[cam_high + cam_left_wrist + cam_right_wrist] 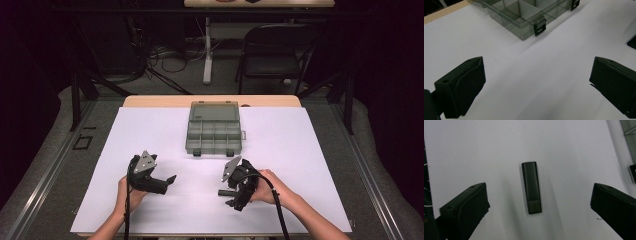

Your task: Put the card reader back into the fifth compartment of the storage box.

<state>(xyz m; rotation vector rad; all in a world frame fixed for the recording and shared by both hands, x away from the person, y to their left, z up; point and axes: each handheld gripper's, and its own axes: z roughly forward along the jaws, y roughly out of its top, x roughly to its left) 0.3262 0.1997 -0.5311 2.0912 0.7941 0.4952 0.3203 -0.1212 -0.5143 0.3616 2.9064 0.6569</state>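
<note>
The left gripper (171,178) hovers wide open and empty. The right gripper (537,202), equally wide, straddles a flat black USB stick (531,187) lying on the white table (150,130). Closing off-centre could skid it away. Beyond, the clear compartment box (213,128) stands open; its compartments look empty.

Organizer box (524,15) cut off by top edge.

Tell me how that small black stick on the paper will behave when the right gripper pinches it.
The black stick looks rigid and flat-sided, so it probably won't roll. It lies low on the smooth white sheet, so it may skid when nudged. It's probably light.
</note>
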